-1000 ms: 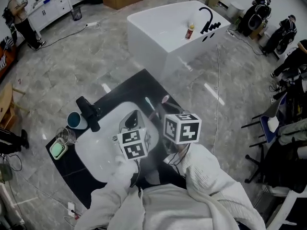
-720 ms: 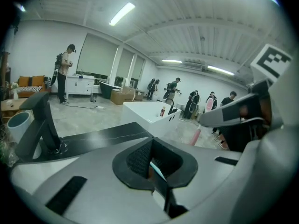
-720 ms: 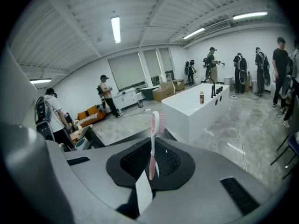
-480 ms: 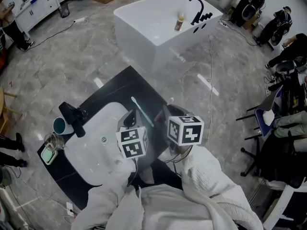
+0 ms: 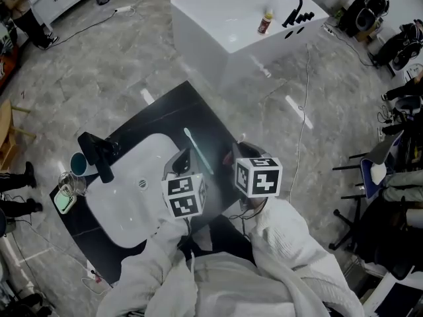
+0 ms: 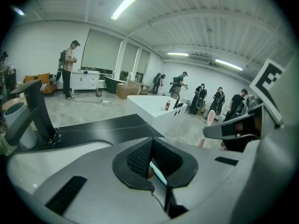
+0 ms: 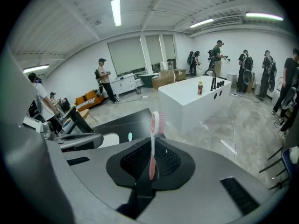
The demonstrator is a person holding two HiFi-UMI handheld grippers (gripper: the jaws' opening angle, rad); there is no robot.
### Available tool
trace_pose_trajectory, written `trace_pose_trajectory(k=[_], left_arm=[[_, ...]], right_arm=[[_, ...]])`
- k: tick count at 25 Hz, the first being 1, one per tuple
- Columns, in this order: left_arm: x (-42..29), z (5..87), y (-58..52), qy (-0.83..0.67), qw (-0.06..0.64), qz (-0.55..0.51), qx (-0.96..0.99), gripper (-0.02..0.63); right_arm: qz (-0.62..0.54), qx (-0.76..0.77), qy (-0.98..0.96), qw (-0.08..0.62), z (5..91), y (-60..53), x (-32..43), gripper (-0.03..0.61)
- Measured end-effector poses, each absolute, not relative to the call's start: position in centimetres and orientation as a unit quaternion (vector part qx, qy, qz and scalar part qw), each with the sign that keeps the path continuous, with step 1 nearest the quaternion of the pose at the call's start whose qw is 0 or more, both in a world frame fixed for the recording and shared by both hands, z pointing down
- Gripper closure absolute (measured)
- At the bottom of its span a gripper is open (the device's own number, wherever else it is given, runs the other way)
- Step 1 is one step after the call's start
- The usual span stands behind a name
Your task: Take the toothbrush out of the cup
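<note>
Black counter (image 5: 192, 107) with white sink (image 5: 125, 203): both brushes are out of the cup (image 5: 78, 163) left of the sink, with the left gripper (image 6: 156, 164) clamped on a teal toothbrush (image 5: 197, 152) over the sink's right rim and the right gripper (image 7: 152, 160) clamped on a pink toothbrush (image 7: 153, 134) just right of the sink, so the next move is probably setting them down.

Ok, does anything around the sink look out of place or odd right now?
Nothing spilled or damaged. Oddly, neither toothbrush is in the teal cup: the mint-green toothbrush is clamped in the left gripper, the pink toothbrush in the right gripper.
</note>
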State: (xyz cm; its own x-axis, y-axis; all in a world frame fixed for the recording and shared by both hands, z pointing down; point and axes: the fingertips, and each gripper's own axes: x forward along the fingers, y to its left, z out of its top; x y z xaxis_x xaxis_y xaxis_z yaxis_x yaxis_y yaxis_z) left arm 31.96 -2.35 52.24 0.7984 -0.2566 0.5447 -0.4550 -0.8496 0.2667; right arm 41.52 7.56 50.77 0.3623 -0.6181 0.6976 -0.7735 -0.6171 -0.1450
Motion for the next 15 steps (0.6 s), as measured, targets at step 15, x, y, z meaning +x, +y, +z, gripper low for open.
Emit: trace_pose_trajectory(k=[15], left_arm=[[31.0, 55.1, -4.7, -0.253, 0.211, 0.268, 0.905, 0.612]], right_arm=[[0.363, 0.791, -0.479, 0.117, 54.9, 2.1, 42.7, 0.54]])
